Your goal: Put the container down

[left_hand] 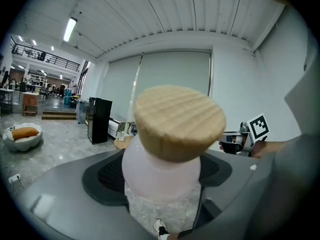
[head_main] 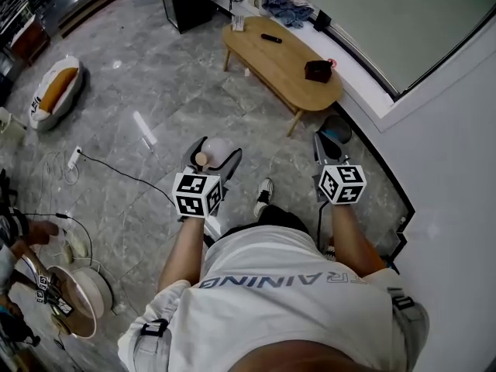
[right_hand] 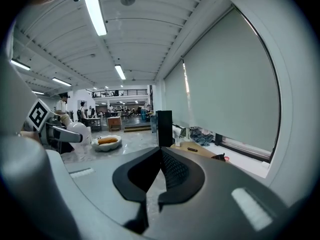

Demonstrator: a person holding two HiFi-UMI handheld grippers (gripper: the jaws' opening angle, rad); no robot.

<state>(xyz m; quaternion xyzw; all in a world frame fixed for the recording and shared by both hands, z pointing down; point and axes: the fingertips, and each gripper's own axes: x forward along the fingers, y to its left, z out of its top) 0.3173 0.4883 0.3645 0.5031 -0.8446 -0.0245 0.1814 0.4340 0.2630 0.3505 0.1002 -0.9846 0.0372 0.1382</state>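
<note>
The grey marbled floor [head_main: 155,91] filled most of the head view, and an oval wooden counter [head_main: 279,60] stood ahead of the person by the window ledge. It carried a dark box [head_main: 318,70] and a remote [head_main: 271,38]. The container [head_main: 215,152], a pale pinkish jar with a wooden lid [left_hand: 179,121], was up in the air above the floor, well short of the counter. The left claw [head_main: 212,160] stood wide, its two pads pinching the jar's body below the lid. The right claw [right_hand: 159,176] hung level beside it, pressed together with nothing in it.
</note>
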